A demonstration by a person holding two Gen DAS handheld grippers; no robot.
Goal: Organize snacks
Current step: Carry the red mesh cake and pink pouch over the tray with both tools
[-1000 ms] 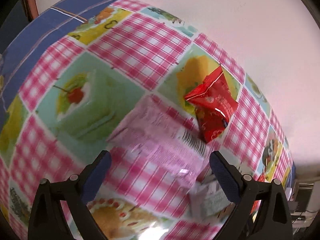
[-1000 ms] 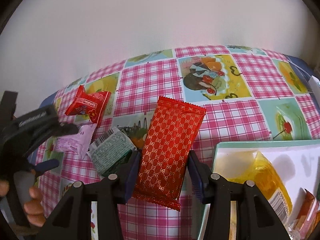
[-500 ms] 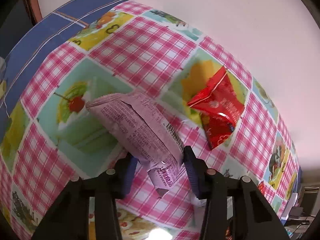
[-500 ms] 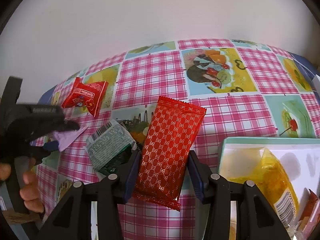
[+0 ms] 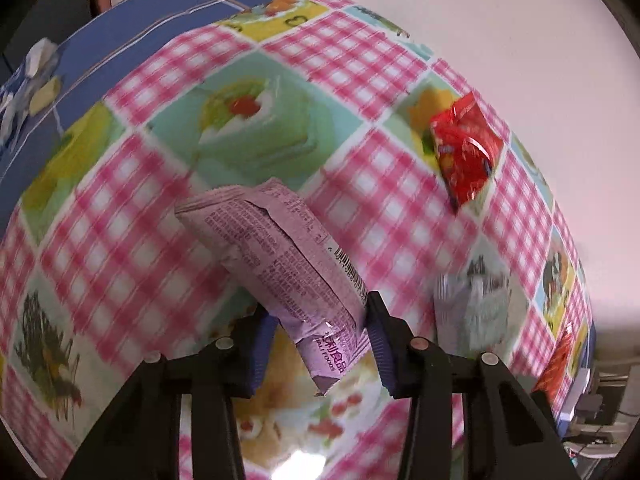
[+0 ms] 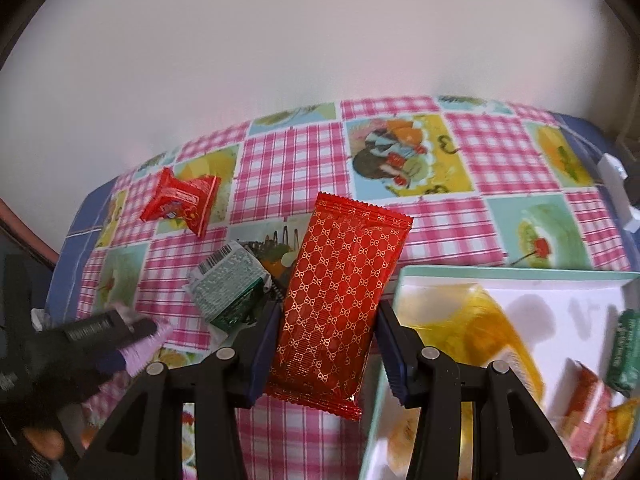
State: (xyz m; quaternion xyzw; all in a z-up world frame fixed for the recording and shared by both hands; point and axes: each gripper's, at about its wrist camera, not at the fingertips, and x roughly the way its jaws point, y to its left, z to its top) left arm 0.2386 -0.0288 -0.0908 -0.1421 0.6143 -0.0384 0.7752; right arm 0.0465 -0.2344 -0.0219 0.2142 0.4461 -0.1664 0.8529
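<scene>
Left wrist: my left claw [image 5: 320,344] has just been closing and now pinches the purple snack pack [image 5: 280,256] near its lower end, pads on both sides. Most of the pack sticks out past the fingers, cantilevered up and away over the surface [image 5: 120,240]. Background is smeared, so I read the claw as in motion. Small red pouch [image 5: 466,152] lies on the cloth well off to the right; a silver-green packet [image 5: 472,308] is nearer, blurred.

Risk here: the grip sits at the tail end of a slick film wrapper. A quick swing could let the pack pivot or slide out. Squeezing harder likely crushes what's inside.

Right wrist: right claw [image 6: 326,354] is clamped on the red patterned wafer pack [image 6: 340,304], pads at its lower third, the pack standing tall between the fingers and clear of the cloth. The white tray [image 6: 560,296] is just to the right, already holding a yellow bag [image 6: 480,332] and small items at its far right edge. The green packet [image 6: 228,284] lies just left of the fingers. Left claw [image 6: 136,336] shows at lower left with purple film in it.

Risks: the tray's near rim is close to the right finger, so a low sideways move could clip it and shove the tray. The tall pack could also snag the rim. Both arms heading for the tray together could collide.
</scene>
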